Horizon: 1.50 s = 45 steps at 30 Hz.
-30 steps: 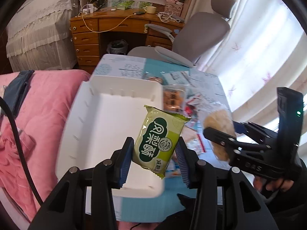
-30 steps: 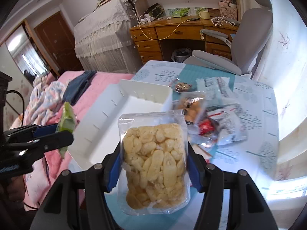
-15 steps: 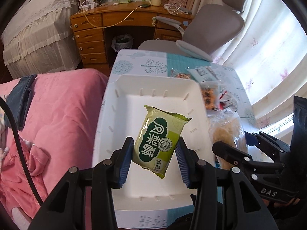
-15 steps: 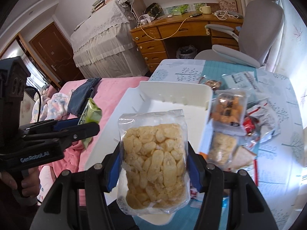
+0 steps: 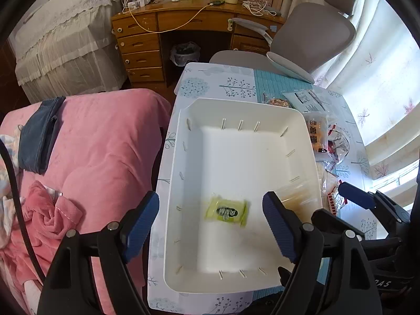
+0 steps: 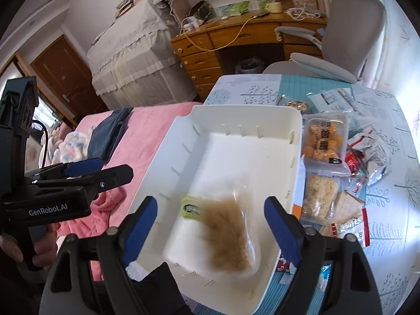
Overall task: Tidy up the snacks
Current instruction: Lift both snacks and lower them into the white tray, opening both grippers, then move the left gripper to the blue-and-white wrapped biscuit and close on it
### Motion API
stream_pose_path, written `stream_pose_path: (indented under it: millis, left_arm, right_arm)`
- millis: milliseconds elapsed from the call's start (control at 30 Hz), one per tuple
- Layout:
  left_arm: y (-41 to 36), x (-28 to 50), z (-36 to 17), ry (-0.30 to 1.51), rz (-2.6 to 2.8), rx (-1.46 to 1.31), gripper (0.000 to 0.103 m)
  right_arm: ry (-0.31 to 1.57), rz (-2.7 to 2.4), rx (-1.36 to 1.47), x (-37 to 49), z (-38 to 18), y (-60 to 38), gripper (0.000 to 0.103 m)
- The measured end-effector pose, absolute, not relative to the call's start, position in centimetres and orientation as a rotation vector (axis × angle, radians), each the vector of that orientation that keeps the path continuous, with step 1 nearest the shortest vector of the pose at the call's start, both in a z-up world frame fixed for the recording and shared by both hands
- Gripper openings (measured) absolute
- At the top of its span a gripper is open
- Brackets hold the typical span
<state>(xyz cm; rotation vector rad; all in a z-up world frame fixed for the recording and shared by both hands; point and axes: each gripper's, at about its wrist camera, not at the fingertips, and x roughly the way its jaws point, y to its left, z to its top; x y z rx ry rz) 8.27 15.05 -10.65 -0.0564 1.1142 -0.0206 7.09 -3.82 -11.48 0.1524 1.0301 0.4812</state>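
Both tongs opening over the white bin: left gripper spread wide, pads clear of the green packet lying on the bin floor toward 6 o'clock; right gripper spread too, blurred clear bag of puffed snacks between its pads, untouched, just right of the packet

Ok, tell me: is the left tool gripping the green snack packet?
No. The green snack packet lies on the floor of the white bin, clear of the opening left tool.

daylight from right window | glare | fisheye edges | falling bag blurred
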Motion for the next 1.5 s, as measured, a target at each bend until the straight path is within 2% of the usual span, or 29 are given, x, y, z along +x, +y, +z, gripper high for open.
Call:
stream_pose_path:
  millis: [400, 1067, 1333, 1500]
  left_arm:
    - [10.9, 7.4, -10.0, 1.1, -0.088, -0.037, 0.08]
    - [-1.3, 2.1, -11.5, 1.111, -0.057, -0.065, 0.08]
    - [-6.9, -1.6, -13.3, 1.02, -0.048, -0.003, 0.08]
    - [-9.9, -3.5, -15.7, 0.962, -0.065, 0.034, 0.08]
  right_arm:
    - [1.043, 0.391, 0.169, 5.9, -11.2, -8.2, 0.085]
    - [1.164, 0.374, 0.07, 4.4, -13.6, -19.6, 0.085]
    - [1.244, 0.386, 0.067, 5.5, -15.9, -23.5, 0.084]
    - [1.318, 0.397, 0.195, 7.4, -17.5, -25.4, 0.084]
